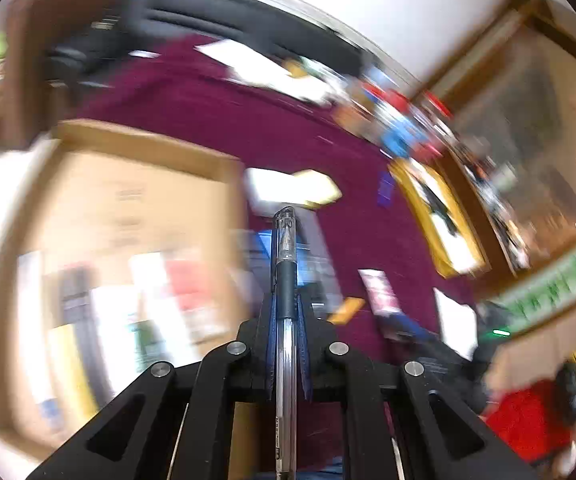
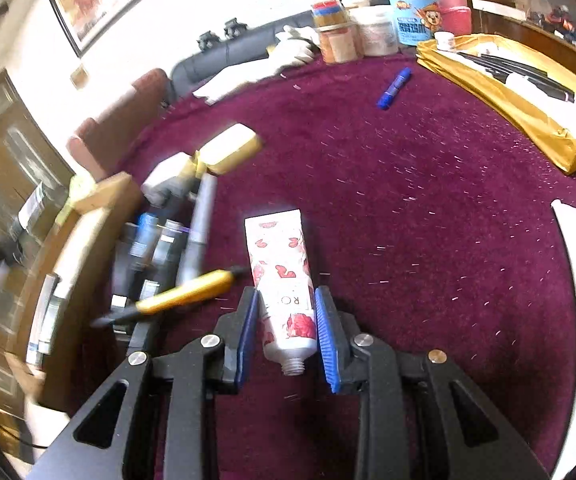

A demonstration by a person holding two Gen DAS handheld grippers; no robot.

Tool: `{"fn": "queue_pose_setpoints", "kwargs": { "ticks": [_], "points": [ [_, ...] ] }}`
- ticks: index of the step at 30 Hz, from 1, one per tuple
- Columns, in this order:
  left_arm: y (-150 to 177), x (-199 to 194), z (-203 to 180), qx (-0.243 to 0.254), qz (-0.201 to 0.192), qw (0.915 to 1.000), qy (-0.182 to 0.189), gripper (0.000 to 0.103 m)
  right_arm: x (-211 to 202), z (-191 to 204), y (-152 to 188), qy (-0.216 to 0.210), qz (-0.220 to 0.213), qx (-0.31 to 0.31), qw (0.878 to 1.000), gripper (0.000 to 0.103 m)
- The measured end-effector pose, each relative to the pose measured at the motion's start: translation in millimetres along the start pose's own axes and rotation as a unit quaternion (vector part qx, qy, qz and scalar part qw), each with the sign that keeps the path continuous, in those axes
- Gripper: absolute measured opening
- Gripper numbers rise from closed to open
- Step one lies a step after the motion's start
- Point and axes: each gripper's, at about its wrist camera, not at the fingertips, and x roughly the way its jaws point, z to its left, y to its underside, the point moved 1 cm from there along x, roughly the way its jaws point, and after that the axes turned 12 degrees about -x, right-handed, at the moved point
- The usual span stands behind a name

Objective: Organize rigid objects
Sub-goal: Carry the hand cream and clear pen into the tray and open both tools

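- Right gripper [image 2: 286,320] pinches the floral tube [image 2: 284,280] near its neck over the maroon cloth [image 2: 427,220]; soft-walled, so hold lightly.
- Left gripper [image 1: 286,312] is pressed together on a clear pen [image 1: 286,280] by its rubber grip; light, stiff, slippery.

Home living rm: dark sofa [image 2: 224,54] by wall w/ framed picture [image 2: 88,0], wood cabinet [image 2: 12,140], counter under maroon cloth [image 2: 407,200], food jars [image 2: 371,28] at far edge.
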Motion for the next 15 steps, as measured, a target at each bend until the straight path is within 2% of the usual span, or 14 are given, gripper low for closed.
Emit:
{"fn": "queue_pose_setpoints", "kwargs": {
  "ticks": [1,4,8,11,15],
  "points": [
    [-1.2,-13.0,20.9,-0.016,-0.019,0.9995,-0.019,0.008,-9.2,11.2,-2.6,-0.028,-0.014,-0.001,1.000,0.028],
    [-6.6,-27.6,66.6,-0.061,-0.034,0.9966,-0.044,0.008,-28.1,62.3,-14.2,-0.089,-0.033,-0.032,0.995,0.028],
    [-5.2,-26.3,94.7,-0.080,-0.048,0.9935,-0.066,0.009,-14.7,130.2,-26.7,-0.162,-0.001,-0.065,0.985,0.028],
    [-2.2,-16.1,100.9,-0.079,-0.048,0.9931,-0.073,0.009,9.5,169.4,-33.2,-0.181,0.025,-0.082,0.980,0.028],
    [0.9,-12.3,111.7,-0.082,-0.070,0.9860,-0.127,0.009,42.7,197.5,-38.7,-0.172,0.052,-0.087,0.980,0.028]
  ]
}}
